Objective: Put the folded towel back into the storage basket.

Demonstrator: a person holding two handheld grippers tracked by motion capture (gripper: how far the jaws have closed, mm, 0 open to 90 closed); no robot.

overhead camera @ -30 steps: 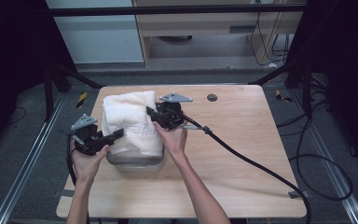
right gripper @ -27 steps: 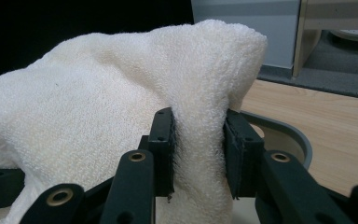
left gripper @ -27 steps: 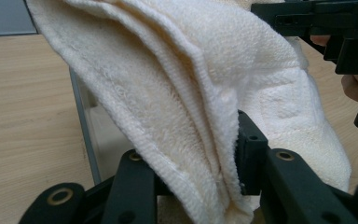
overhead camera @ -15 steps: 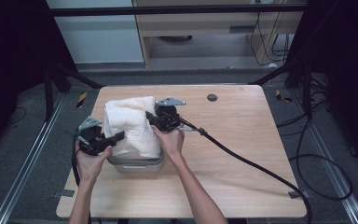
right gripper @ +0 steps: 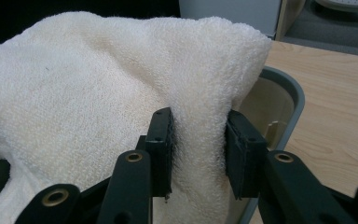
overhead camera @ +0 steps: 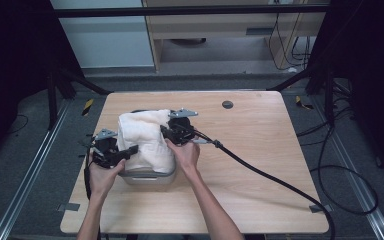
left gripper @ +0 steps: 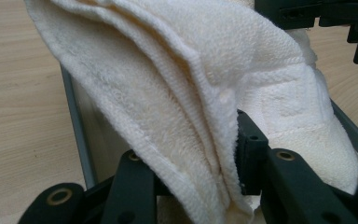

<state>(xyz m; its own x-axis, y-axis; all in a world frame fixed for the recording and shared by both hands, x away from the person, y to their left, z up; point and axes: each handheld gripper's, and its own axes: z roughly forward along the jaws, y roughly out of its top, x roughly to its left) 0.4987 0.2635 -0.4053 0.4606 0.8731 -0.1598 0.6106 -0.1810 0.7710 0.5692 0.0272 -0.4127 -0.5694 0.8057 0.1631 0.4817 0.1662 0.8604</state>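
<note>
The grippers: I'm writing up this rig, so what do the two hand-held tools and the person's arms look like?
Both the left tool and the right tool are black, angular frames, each topped by a grey three-cornered plate. Their jaws are flat black bars with brass-ringed holes at the pivots and ribbed inner faces. A thick black cable trails from the right one across the table. The forearms are bare, with no sleeves in view.

the towel is cream cloth, looped terry, rough and matt, with a woven band along its folded edges. the bin looks like smooth grey plastic with a dull sheen. the worktop is pale wood, smooth and matt. the right claw looks like matt black plastic.
</note>
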